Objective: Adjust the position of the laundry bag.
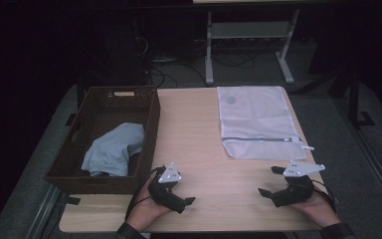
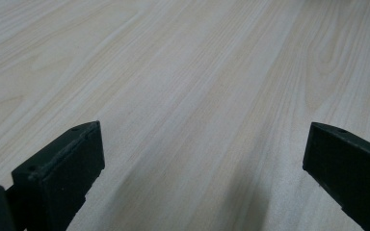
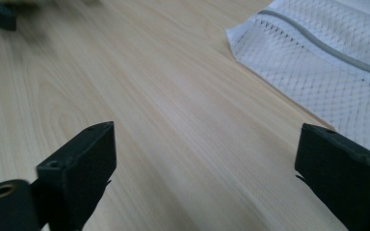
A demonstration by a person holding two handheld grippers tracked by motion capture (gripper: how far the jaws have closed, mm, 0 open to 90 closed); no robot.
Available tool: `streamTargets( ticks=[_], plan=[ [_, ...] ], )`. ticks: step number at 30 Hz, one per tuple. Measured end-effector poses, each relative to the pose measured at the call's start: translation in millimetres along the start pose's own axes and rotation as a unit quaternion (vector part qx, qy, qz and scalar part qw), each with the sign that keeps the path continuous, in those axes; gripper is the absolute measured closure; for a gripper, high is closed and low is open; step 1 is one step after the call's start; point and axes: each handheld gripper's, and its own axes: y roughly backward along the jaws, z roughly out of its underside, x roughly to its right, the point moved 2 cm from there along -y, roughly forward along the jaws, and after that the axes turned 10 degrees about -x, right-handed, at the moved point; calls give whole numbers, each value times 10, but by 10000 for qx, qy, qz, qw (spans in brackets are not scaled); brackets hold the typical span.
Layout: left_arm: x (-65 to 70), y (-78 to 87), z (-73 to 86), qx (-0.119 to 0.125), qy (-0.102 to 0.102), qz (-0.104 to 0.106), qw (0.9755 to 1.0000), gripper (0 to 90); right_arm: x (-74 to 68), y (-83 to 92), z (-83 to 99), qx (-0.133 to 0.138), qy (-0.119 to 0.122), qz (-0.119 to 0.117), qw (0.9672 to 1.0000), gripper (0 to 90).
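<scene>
White mesh laundry bag (image 1: pixel 258 119) flat at table's (image 1: pixel 199 129) far right, long axis running away from person, zipper crosswise at near end; just beyond right gripper (image 1: pixel 272 180), wide open, empty.

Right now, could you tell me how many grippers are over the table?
2. The left gripper is near the table's front edge beside the brown basket; the right gripper is near the front right, just below the white mesh bag. Both are open and empty.
</scene>
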Motion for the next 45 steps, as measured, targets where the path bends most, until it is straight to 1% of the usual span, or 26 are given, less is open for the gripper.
streamTargets(
  ticks=[1,3,6,12,16,19,22,28,29,30,31,32,34,35,36,39,45],
  plan=[
    [-4,-1,-1,-2,-1,4,10000,7,20,-5,-21,24,-50,-10,10000,111],
    [-8,-3,-15,28,-15,10,10000,7,39,-19,-26,-16,-67,-37,10000,126],
    [-6,-3,-15,19,-28,4,10000,7,51,-29,-35,-33,-76,-20,10000,128],
    [-18,-3,-4,-25,31,-10,10000,7,80,-51,-92,22,-110,-19,9999,133],
    [-41,4,-9,-7,59,-31,10000,7,109,-64,-105,24,-124,-25,9999,133],
    [-87,-6,-12,-24,71,-63,10000,7,149,-56,-106,52,-151,-5,9999,132],
    [-111,3,-15,-15,94,-90,9999,7,157,-49,-109,63,-145,-10,9999,132],
    [-95,24,2,16,52,-128,9999,7,198,-55,-156,90,-149,38,9998,132],
    [-95,35,8,78,75,-106,9999,7,228,-65,-195,155,-179,52,9997,132],
    [-95,35,8,78,75,-106,9999,7,228,-65,-195,155,-179,52,9997,132],
    [-89,37,8,94,110,-102,9998,7,254,-78,-258,187,-161,100,9996,132],
    [-89,37,8,94,110,-102,9998,7,254,-78,-258,187,-161,100,9996,132],
    [-89,42,7,92,100,-106,9999,7,275,-82,-292,279,-211,88,9993,135],
    [-91,44,5,102,98,-100,9998,7,310,-99,-309,288,-245,38,9993,135],
    [-94,42,6,109,112,-96,9998,7,310,-99,-309,288,-245,38,9993,135],
    [-93,32,6,87,98,-109,9999,7,373,-119,-361,264,-308,87,9991,136],
    [-108,31,1,136,127,-71,9998,7,451,-101,-421,280,-299,176,9990,137]
  ],
)
